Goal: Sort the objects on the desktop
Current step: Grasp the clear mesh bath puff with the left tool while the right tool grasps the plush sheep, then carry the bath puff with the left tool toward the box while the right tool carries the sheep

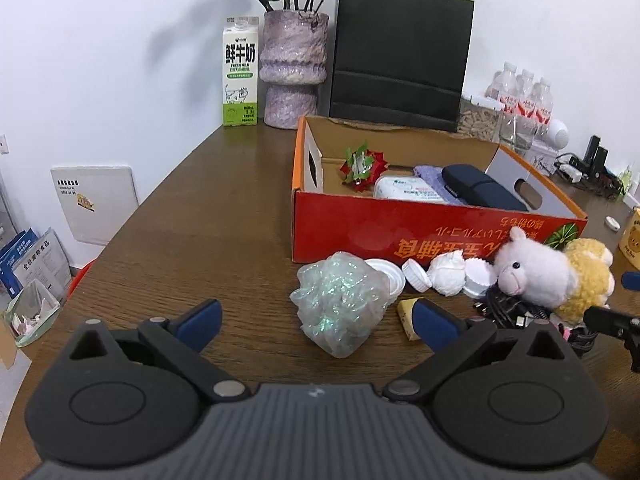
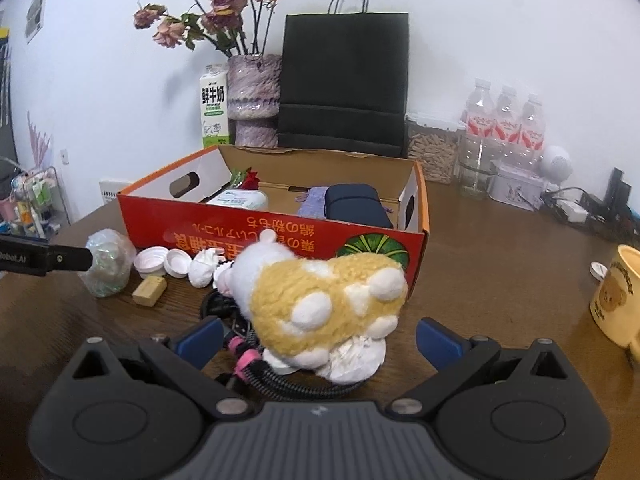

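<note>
A big brown table (image 1: 208, 216) holds everything. At the back a black paper bag (image 1: 400, 56) stands against the wall, next to a purple vase (image 1: 290, 68) with dried flowers and a milk carton (image 1: 240, 72).

In front of the bag sits a red cardboard box (image 1: 400, 232) with its top open. Inside it lie a dark blue case (image 1: 480, 188), a pack of wipes (image 1: 404, 190), a purple cloth (image 1: 430, 172) and a red and green bow (image 1: 362, 166).

Just in front of the box, on the table, lies a soft toy animal (image 2: 320, 292) (yellow and white, fluffy). It rests on a black coiled cable (image 2: 296, 382) and some crumpled white paper (image 2: 356, 360). The right gripper (image 2: 318, 338) is spread wide, and the toy sits between its blue fingers (image 2: 200, 340) without touching them.

To the left of the toy lies a shiny clear plastic ball (image 1: 340, 300). The left gripper (image 1: 316, 320) is wide open too, with the ball between its fingers, not touching.

Between the ball and the toy are white bottle caps (image 1: 416, 274), a crumpled white paper wad (image 1: 448, 274) and a small tan block (image 2: 149, 290). A yellow mug (image 2: 618, 300) stands far to the right.
</note>
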`<state>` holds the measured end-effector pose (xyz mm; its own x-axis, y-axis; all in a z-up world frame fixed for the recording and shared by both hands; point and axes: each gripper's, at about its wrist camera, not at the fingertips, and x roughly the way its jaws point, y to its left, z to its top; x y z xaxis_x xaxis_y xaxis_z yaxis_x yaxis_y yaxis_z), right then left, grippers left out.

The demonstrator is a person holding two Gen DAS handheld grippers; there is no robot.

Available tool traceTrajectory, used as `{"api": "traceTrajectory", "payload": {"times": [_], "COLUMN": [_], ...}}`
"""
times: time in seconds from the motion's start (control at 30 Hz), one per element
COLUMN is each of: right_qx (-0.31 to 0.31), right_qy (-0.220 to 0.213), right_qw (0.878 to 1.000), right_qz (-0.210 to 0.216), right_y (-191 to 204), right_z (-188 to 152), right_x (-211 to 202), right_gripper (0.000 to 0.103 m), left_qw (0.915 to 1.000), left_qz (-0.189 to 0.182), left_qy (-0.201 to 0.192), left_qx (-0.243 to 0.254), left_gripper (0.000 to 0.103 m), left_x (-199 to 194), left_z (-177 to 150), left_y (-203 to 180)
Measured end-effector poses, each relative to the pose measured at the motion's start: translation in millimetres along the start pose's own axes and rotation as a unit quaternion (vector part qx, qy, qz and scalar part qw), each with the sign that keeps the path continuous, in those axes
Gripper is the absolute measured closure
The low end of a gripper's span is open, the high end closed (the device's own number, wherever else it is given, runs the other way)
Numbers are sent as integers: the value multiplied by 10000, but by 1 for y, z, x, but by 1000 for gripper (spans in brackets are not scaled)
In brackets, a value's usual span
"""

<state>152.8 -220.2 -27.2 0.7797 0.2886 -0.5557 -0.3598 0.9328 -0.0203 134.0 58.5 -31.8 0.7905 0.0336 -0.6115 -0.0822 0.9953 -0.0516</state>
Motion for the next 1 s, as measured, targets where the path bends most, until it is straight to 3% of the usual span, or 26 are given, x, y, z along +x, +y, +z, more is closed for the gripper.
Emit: {"api": "traceTrajectory", "payload": {"times": [0.3,0.63,0.73,0.77,0.8,1.0], "right_qx": [-370,-135,-69,-47,-40,-113], "right_qy": [24,27,-136,-190,-233,-507], "right_qw": [9989,9993,9992,9991,9989,9978], "right_qz": [283,343,375,386,395,400], "right_y": [-8,-10,-11,-11,-12,-10], "right_z": [11,10,7,5,4,3], "right_x": [20,39,40,39,38,31], "right_gripper": [0,0,0,0,0,10], "left_qw": [9999,9997,9993,9991,9989,9988], "left_qz": [3,-104,-253,-295,-322,-401], "left_qy": [141,200,178,198,212,19], "left_qx": [45,-87,-206,-231,-276,-279], "left_gripper": [0,2,27,43,51,58], "left_x": [17,43,49,50,51,44], "left_z": [5,9,5,5,4,2], "left_y": [-2,-1,1,1,1,2]}}
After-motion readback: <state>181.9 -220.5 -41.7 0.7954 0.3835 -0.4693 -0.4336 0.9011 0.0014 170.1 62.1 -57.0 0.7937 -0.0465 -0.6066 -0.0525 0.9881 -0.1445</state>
